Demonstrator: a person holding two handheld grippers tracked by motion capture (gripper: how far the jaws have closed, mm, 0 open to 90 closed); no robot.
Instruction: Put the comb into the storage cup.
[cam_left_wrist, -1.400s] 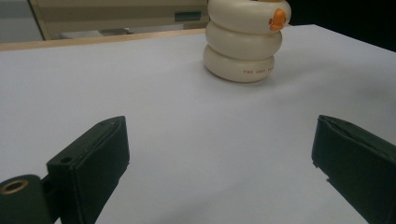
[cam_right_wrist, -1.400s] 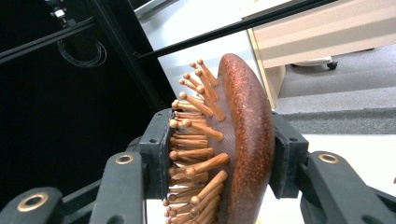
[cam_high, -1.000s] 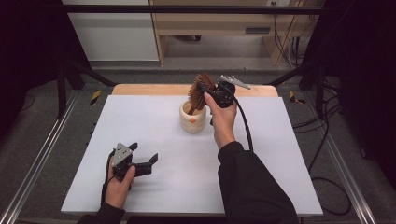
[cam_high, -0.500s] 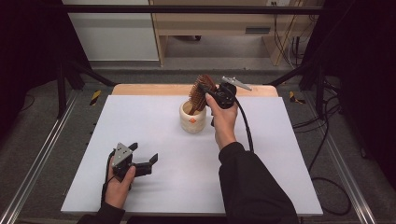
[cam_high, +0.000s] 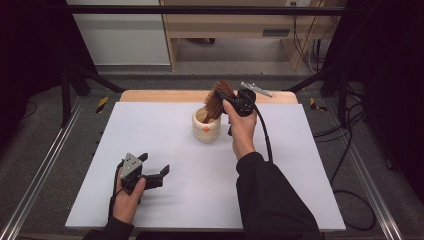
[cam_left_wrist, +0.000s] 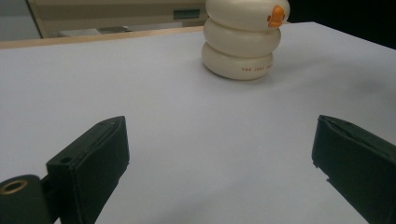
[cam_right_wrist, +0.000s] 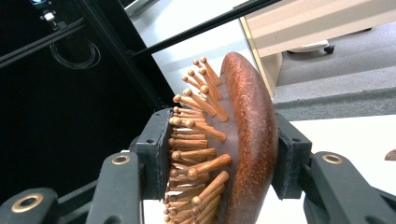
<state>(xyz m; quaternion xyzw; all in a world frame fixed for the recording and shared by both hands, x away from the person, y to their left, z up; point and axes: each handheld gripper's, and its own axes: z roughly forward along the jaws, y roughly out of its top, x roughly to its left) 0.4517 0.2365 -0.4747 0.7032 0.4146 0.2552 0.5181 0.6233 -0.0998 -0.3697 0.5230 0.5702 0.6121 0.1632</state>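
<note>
I have the right gripper (cam_high: 223, 98) pinching the wooden hairbrush (cam_high: 216, 99) by its head, one pad bearing on the pegs (cam_right_wrist: 196, 140) and the other on the rounded brown back (cam_right_wrist: 250, 140), and the handle end dips into the cream holder (cam_high: 206, 126) that stands toward twelve o'clock on the counter (cam_high: 165, 125). My reading is that the step in hand is seating the brush in that holder, so the thing to do well is to keep the brush close to upright, ease it down along the holder's axis and not let the handle lever against the rim, since a tall light pot like this looks easy to tip. I would loosen the grip only once the handle rests on the bottom, and then back straight off to three o'clock so the pads do not drag the pegs. From the right gripper view the brush head sits squarely between the fingers, rising past them toward twelve o'clock. My left gripper (cam_high: 150, 175) rests near seven o'clock on the counter, fingers spread with nothing between them, the holder well apart at one o'clock from it.
</note>
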